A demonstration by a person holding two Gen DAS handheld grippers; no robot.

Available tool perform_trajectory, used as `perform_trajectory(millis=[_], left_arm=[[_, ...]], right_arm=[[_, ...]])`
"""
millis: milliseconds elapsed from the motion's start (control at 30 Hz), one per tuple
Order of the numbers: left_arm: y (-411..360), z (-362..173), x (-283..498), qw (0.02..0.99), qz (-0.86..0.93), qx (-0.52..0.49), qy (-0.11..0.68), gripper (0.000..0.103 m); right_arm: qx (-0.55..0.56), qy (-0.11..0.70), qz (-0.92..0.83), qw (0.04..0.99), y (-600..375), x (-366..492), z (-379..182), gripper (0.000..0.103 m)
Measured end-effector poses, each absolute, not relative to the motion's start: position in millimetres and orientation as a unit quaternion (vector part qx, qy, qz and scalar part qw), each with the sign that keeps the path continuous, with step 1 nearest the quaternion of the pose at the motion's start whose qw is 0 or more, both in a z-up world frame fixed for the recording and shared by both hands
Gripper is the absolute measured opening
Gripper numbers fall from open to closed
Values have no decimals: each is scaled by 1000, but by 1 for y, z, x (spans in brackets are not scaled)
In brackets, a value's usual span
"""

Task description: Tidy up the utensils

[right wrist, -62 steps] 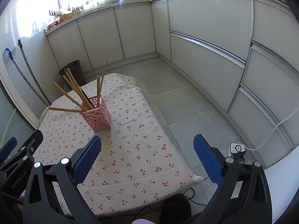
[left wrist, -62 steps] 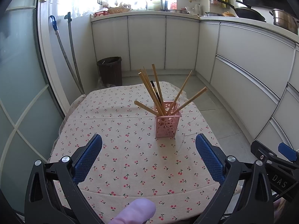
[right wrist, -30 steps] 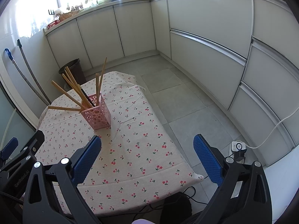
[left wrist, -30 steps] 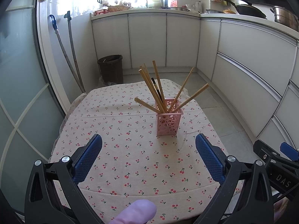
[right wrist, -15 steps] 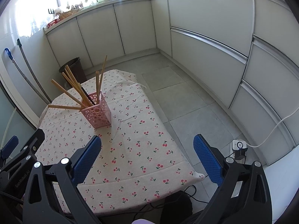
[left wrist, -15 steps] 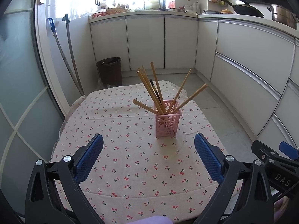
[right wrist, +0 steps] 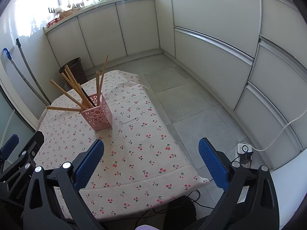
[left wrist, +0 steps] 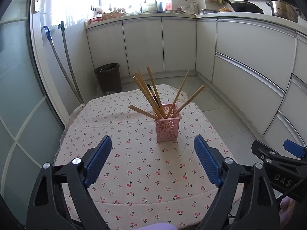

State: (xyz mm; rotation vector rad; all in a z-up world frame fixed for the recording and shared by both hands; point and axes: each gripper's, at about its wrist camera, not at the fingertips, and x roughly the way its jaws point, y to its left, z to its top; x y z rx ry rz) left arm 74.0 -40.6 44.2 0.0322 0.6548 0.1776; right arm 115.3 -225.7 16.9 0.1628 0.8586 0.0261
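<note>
A pink perforated holder [left wrist: 167, 128] stands upright near the middle of the cherry-print tablecloth [left wrist: 134, 172]. Several wooden chopsticks [left wrist: 178, 94] and one dark one fan out of its top. My left gripper [left wrist: 152, 143] hovers over the cloth just short of the holder, open, with nothing between its blue pads. In the right wrist view the holder [right wrist: 98, 116] and its chopsticks [right wrist: 68, 94] stand to the upper left. My right gripper [right wrist: 151, 143] is open and empty over the table's near right part [right wrist: 144, 153], well apart from the holder.
A dark bin [left wrist: 109, 76] and two mop handles [left wrist: 65, 67] stand beyond the table's far left. White cabinets [right wrist: 211, 44] line the back and right. On the tiled floor to the right lies a power socket [right wrist: 242, 149] with a white cable. Frosted glass panels stand at the left.
The purple fingertip at the bottom of the left wrist view has slid down almost out of sight. Holder, chopsticks and both grippers have kept their places.
</note>
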Motion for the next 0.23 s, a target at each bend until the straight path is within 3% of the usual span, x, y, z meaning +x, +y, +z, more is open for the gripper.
perform_trajectory(millis=[33,233], left_arm=[[-40,44,75,942,86,12,324,96],[-38,48,73,943,103,10,315,96]], right_arm=[[79,416,12,906,-226,116,17,96],[77,415,5,907,-229,116,15,96]])
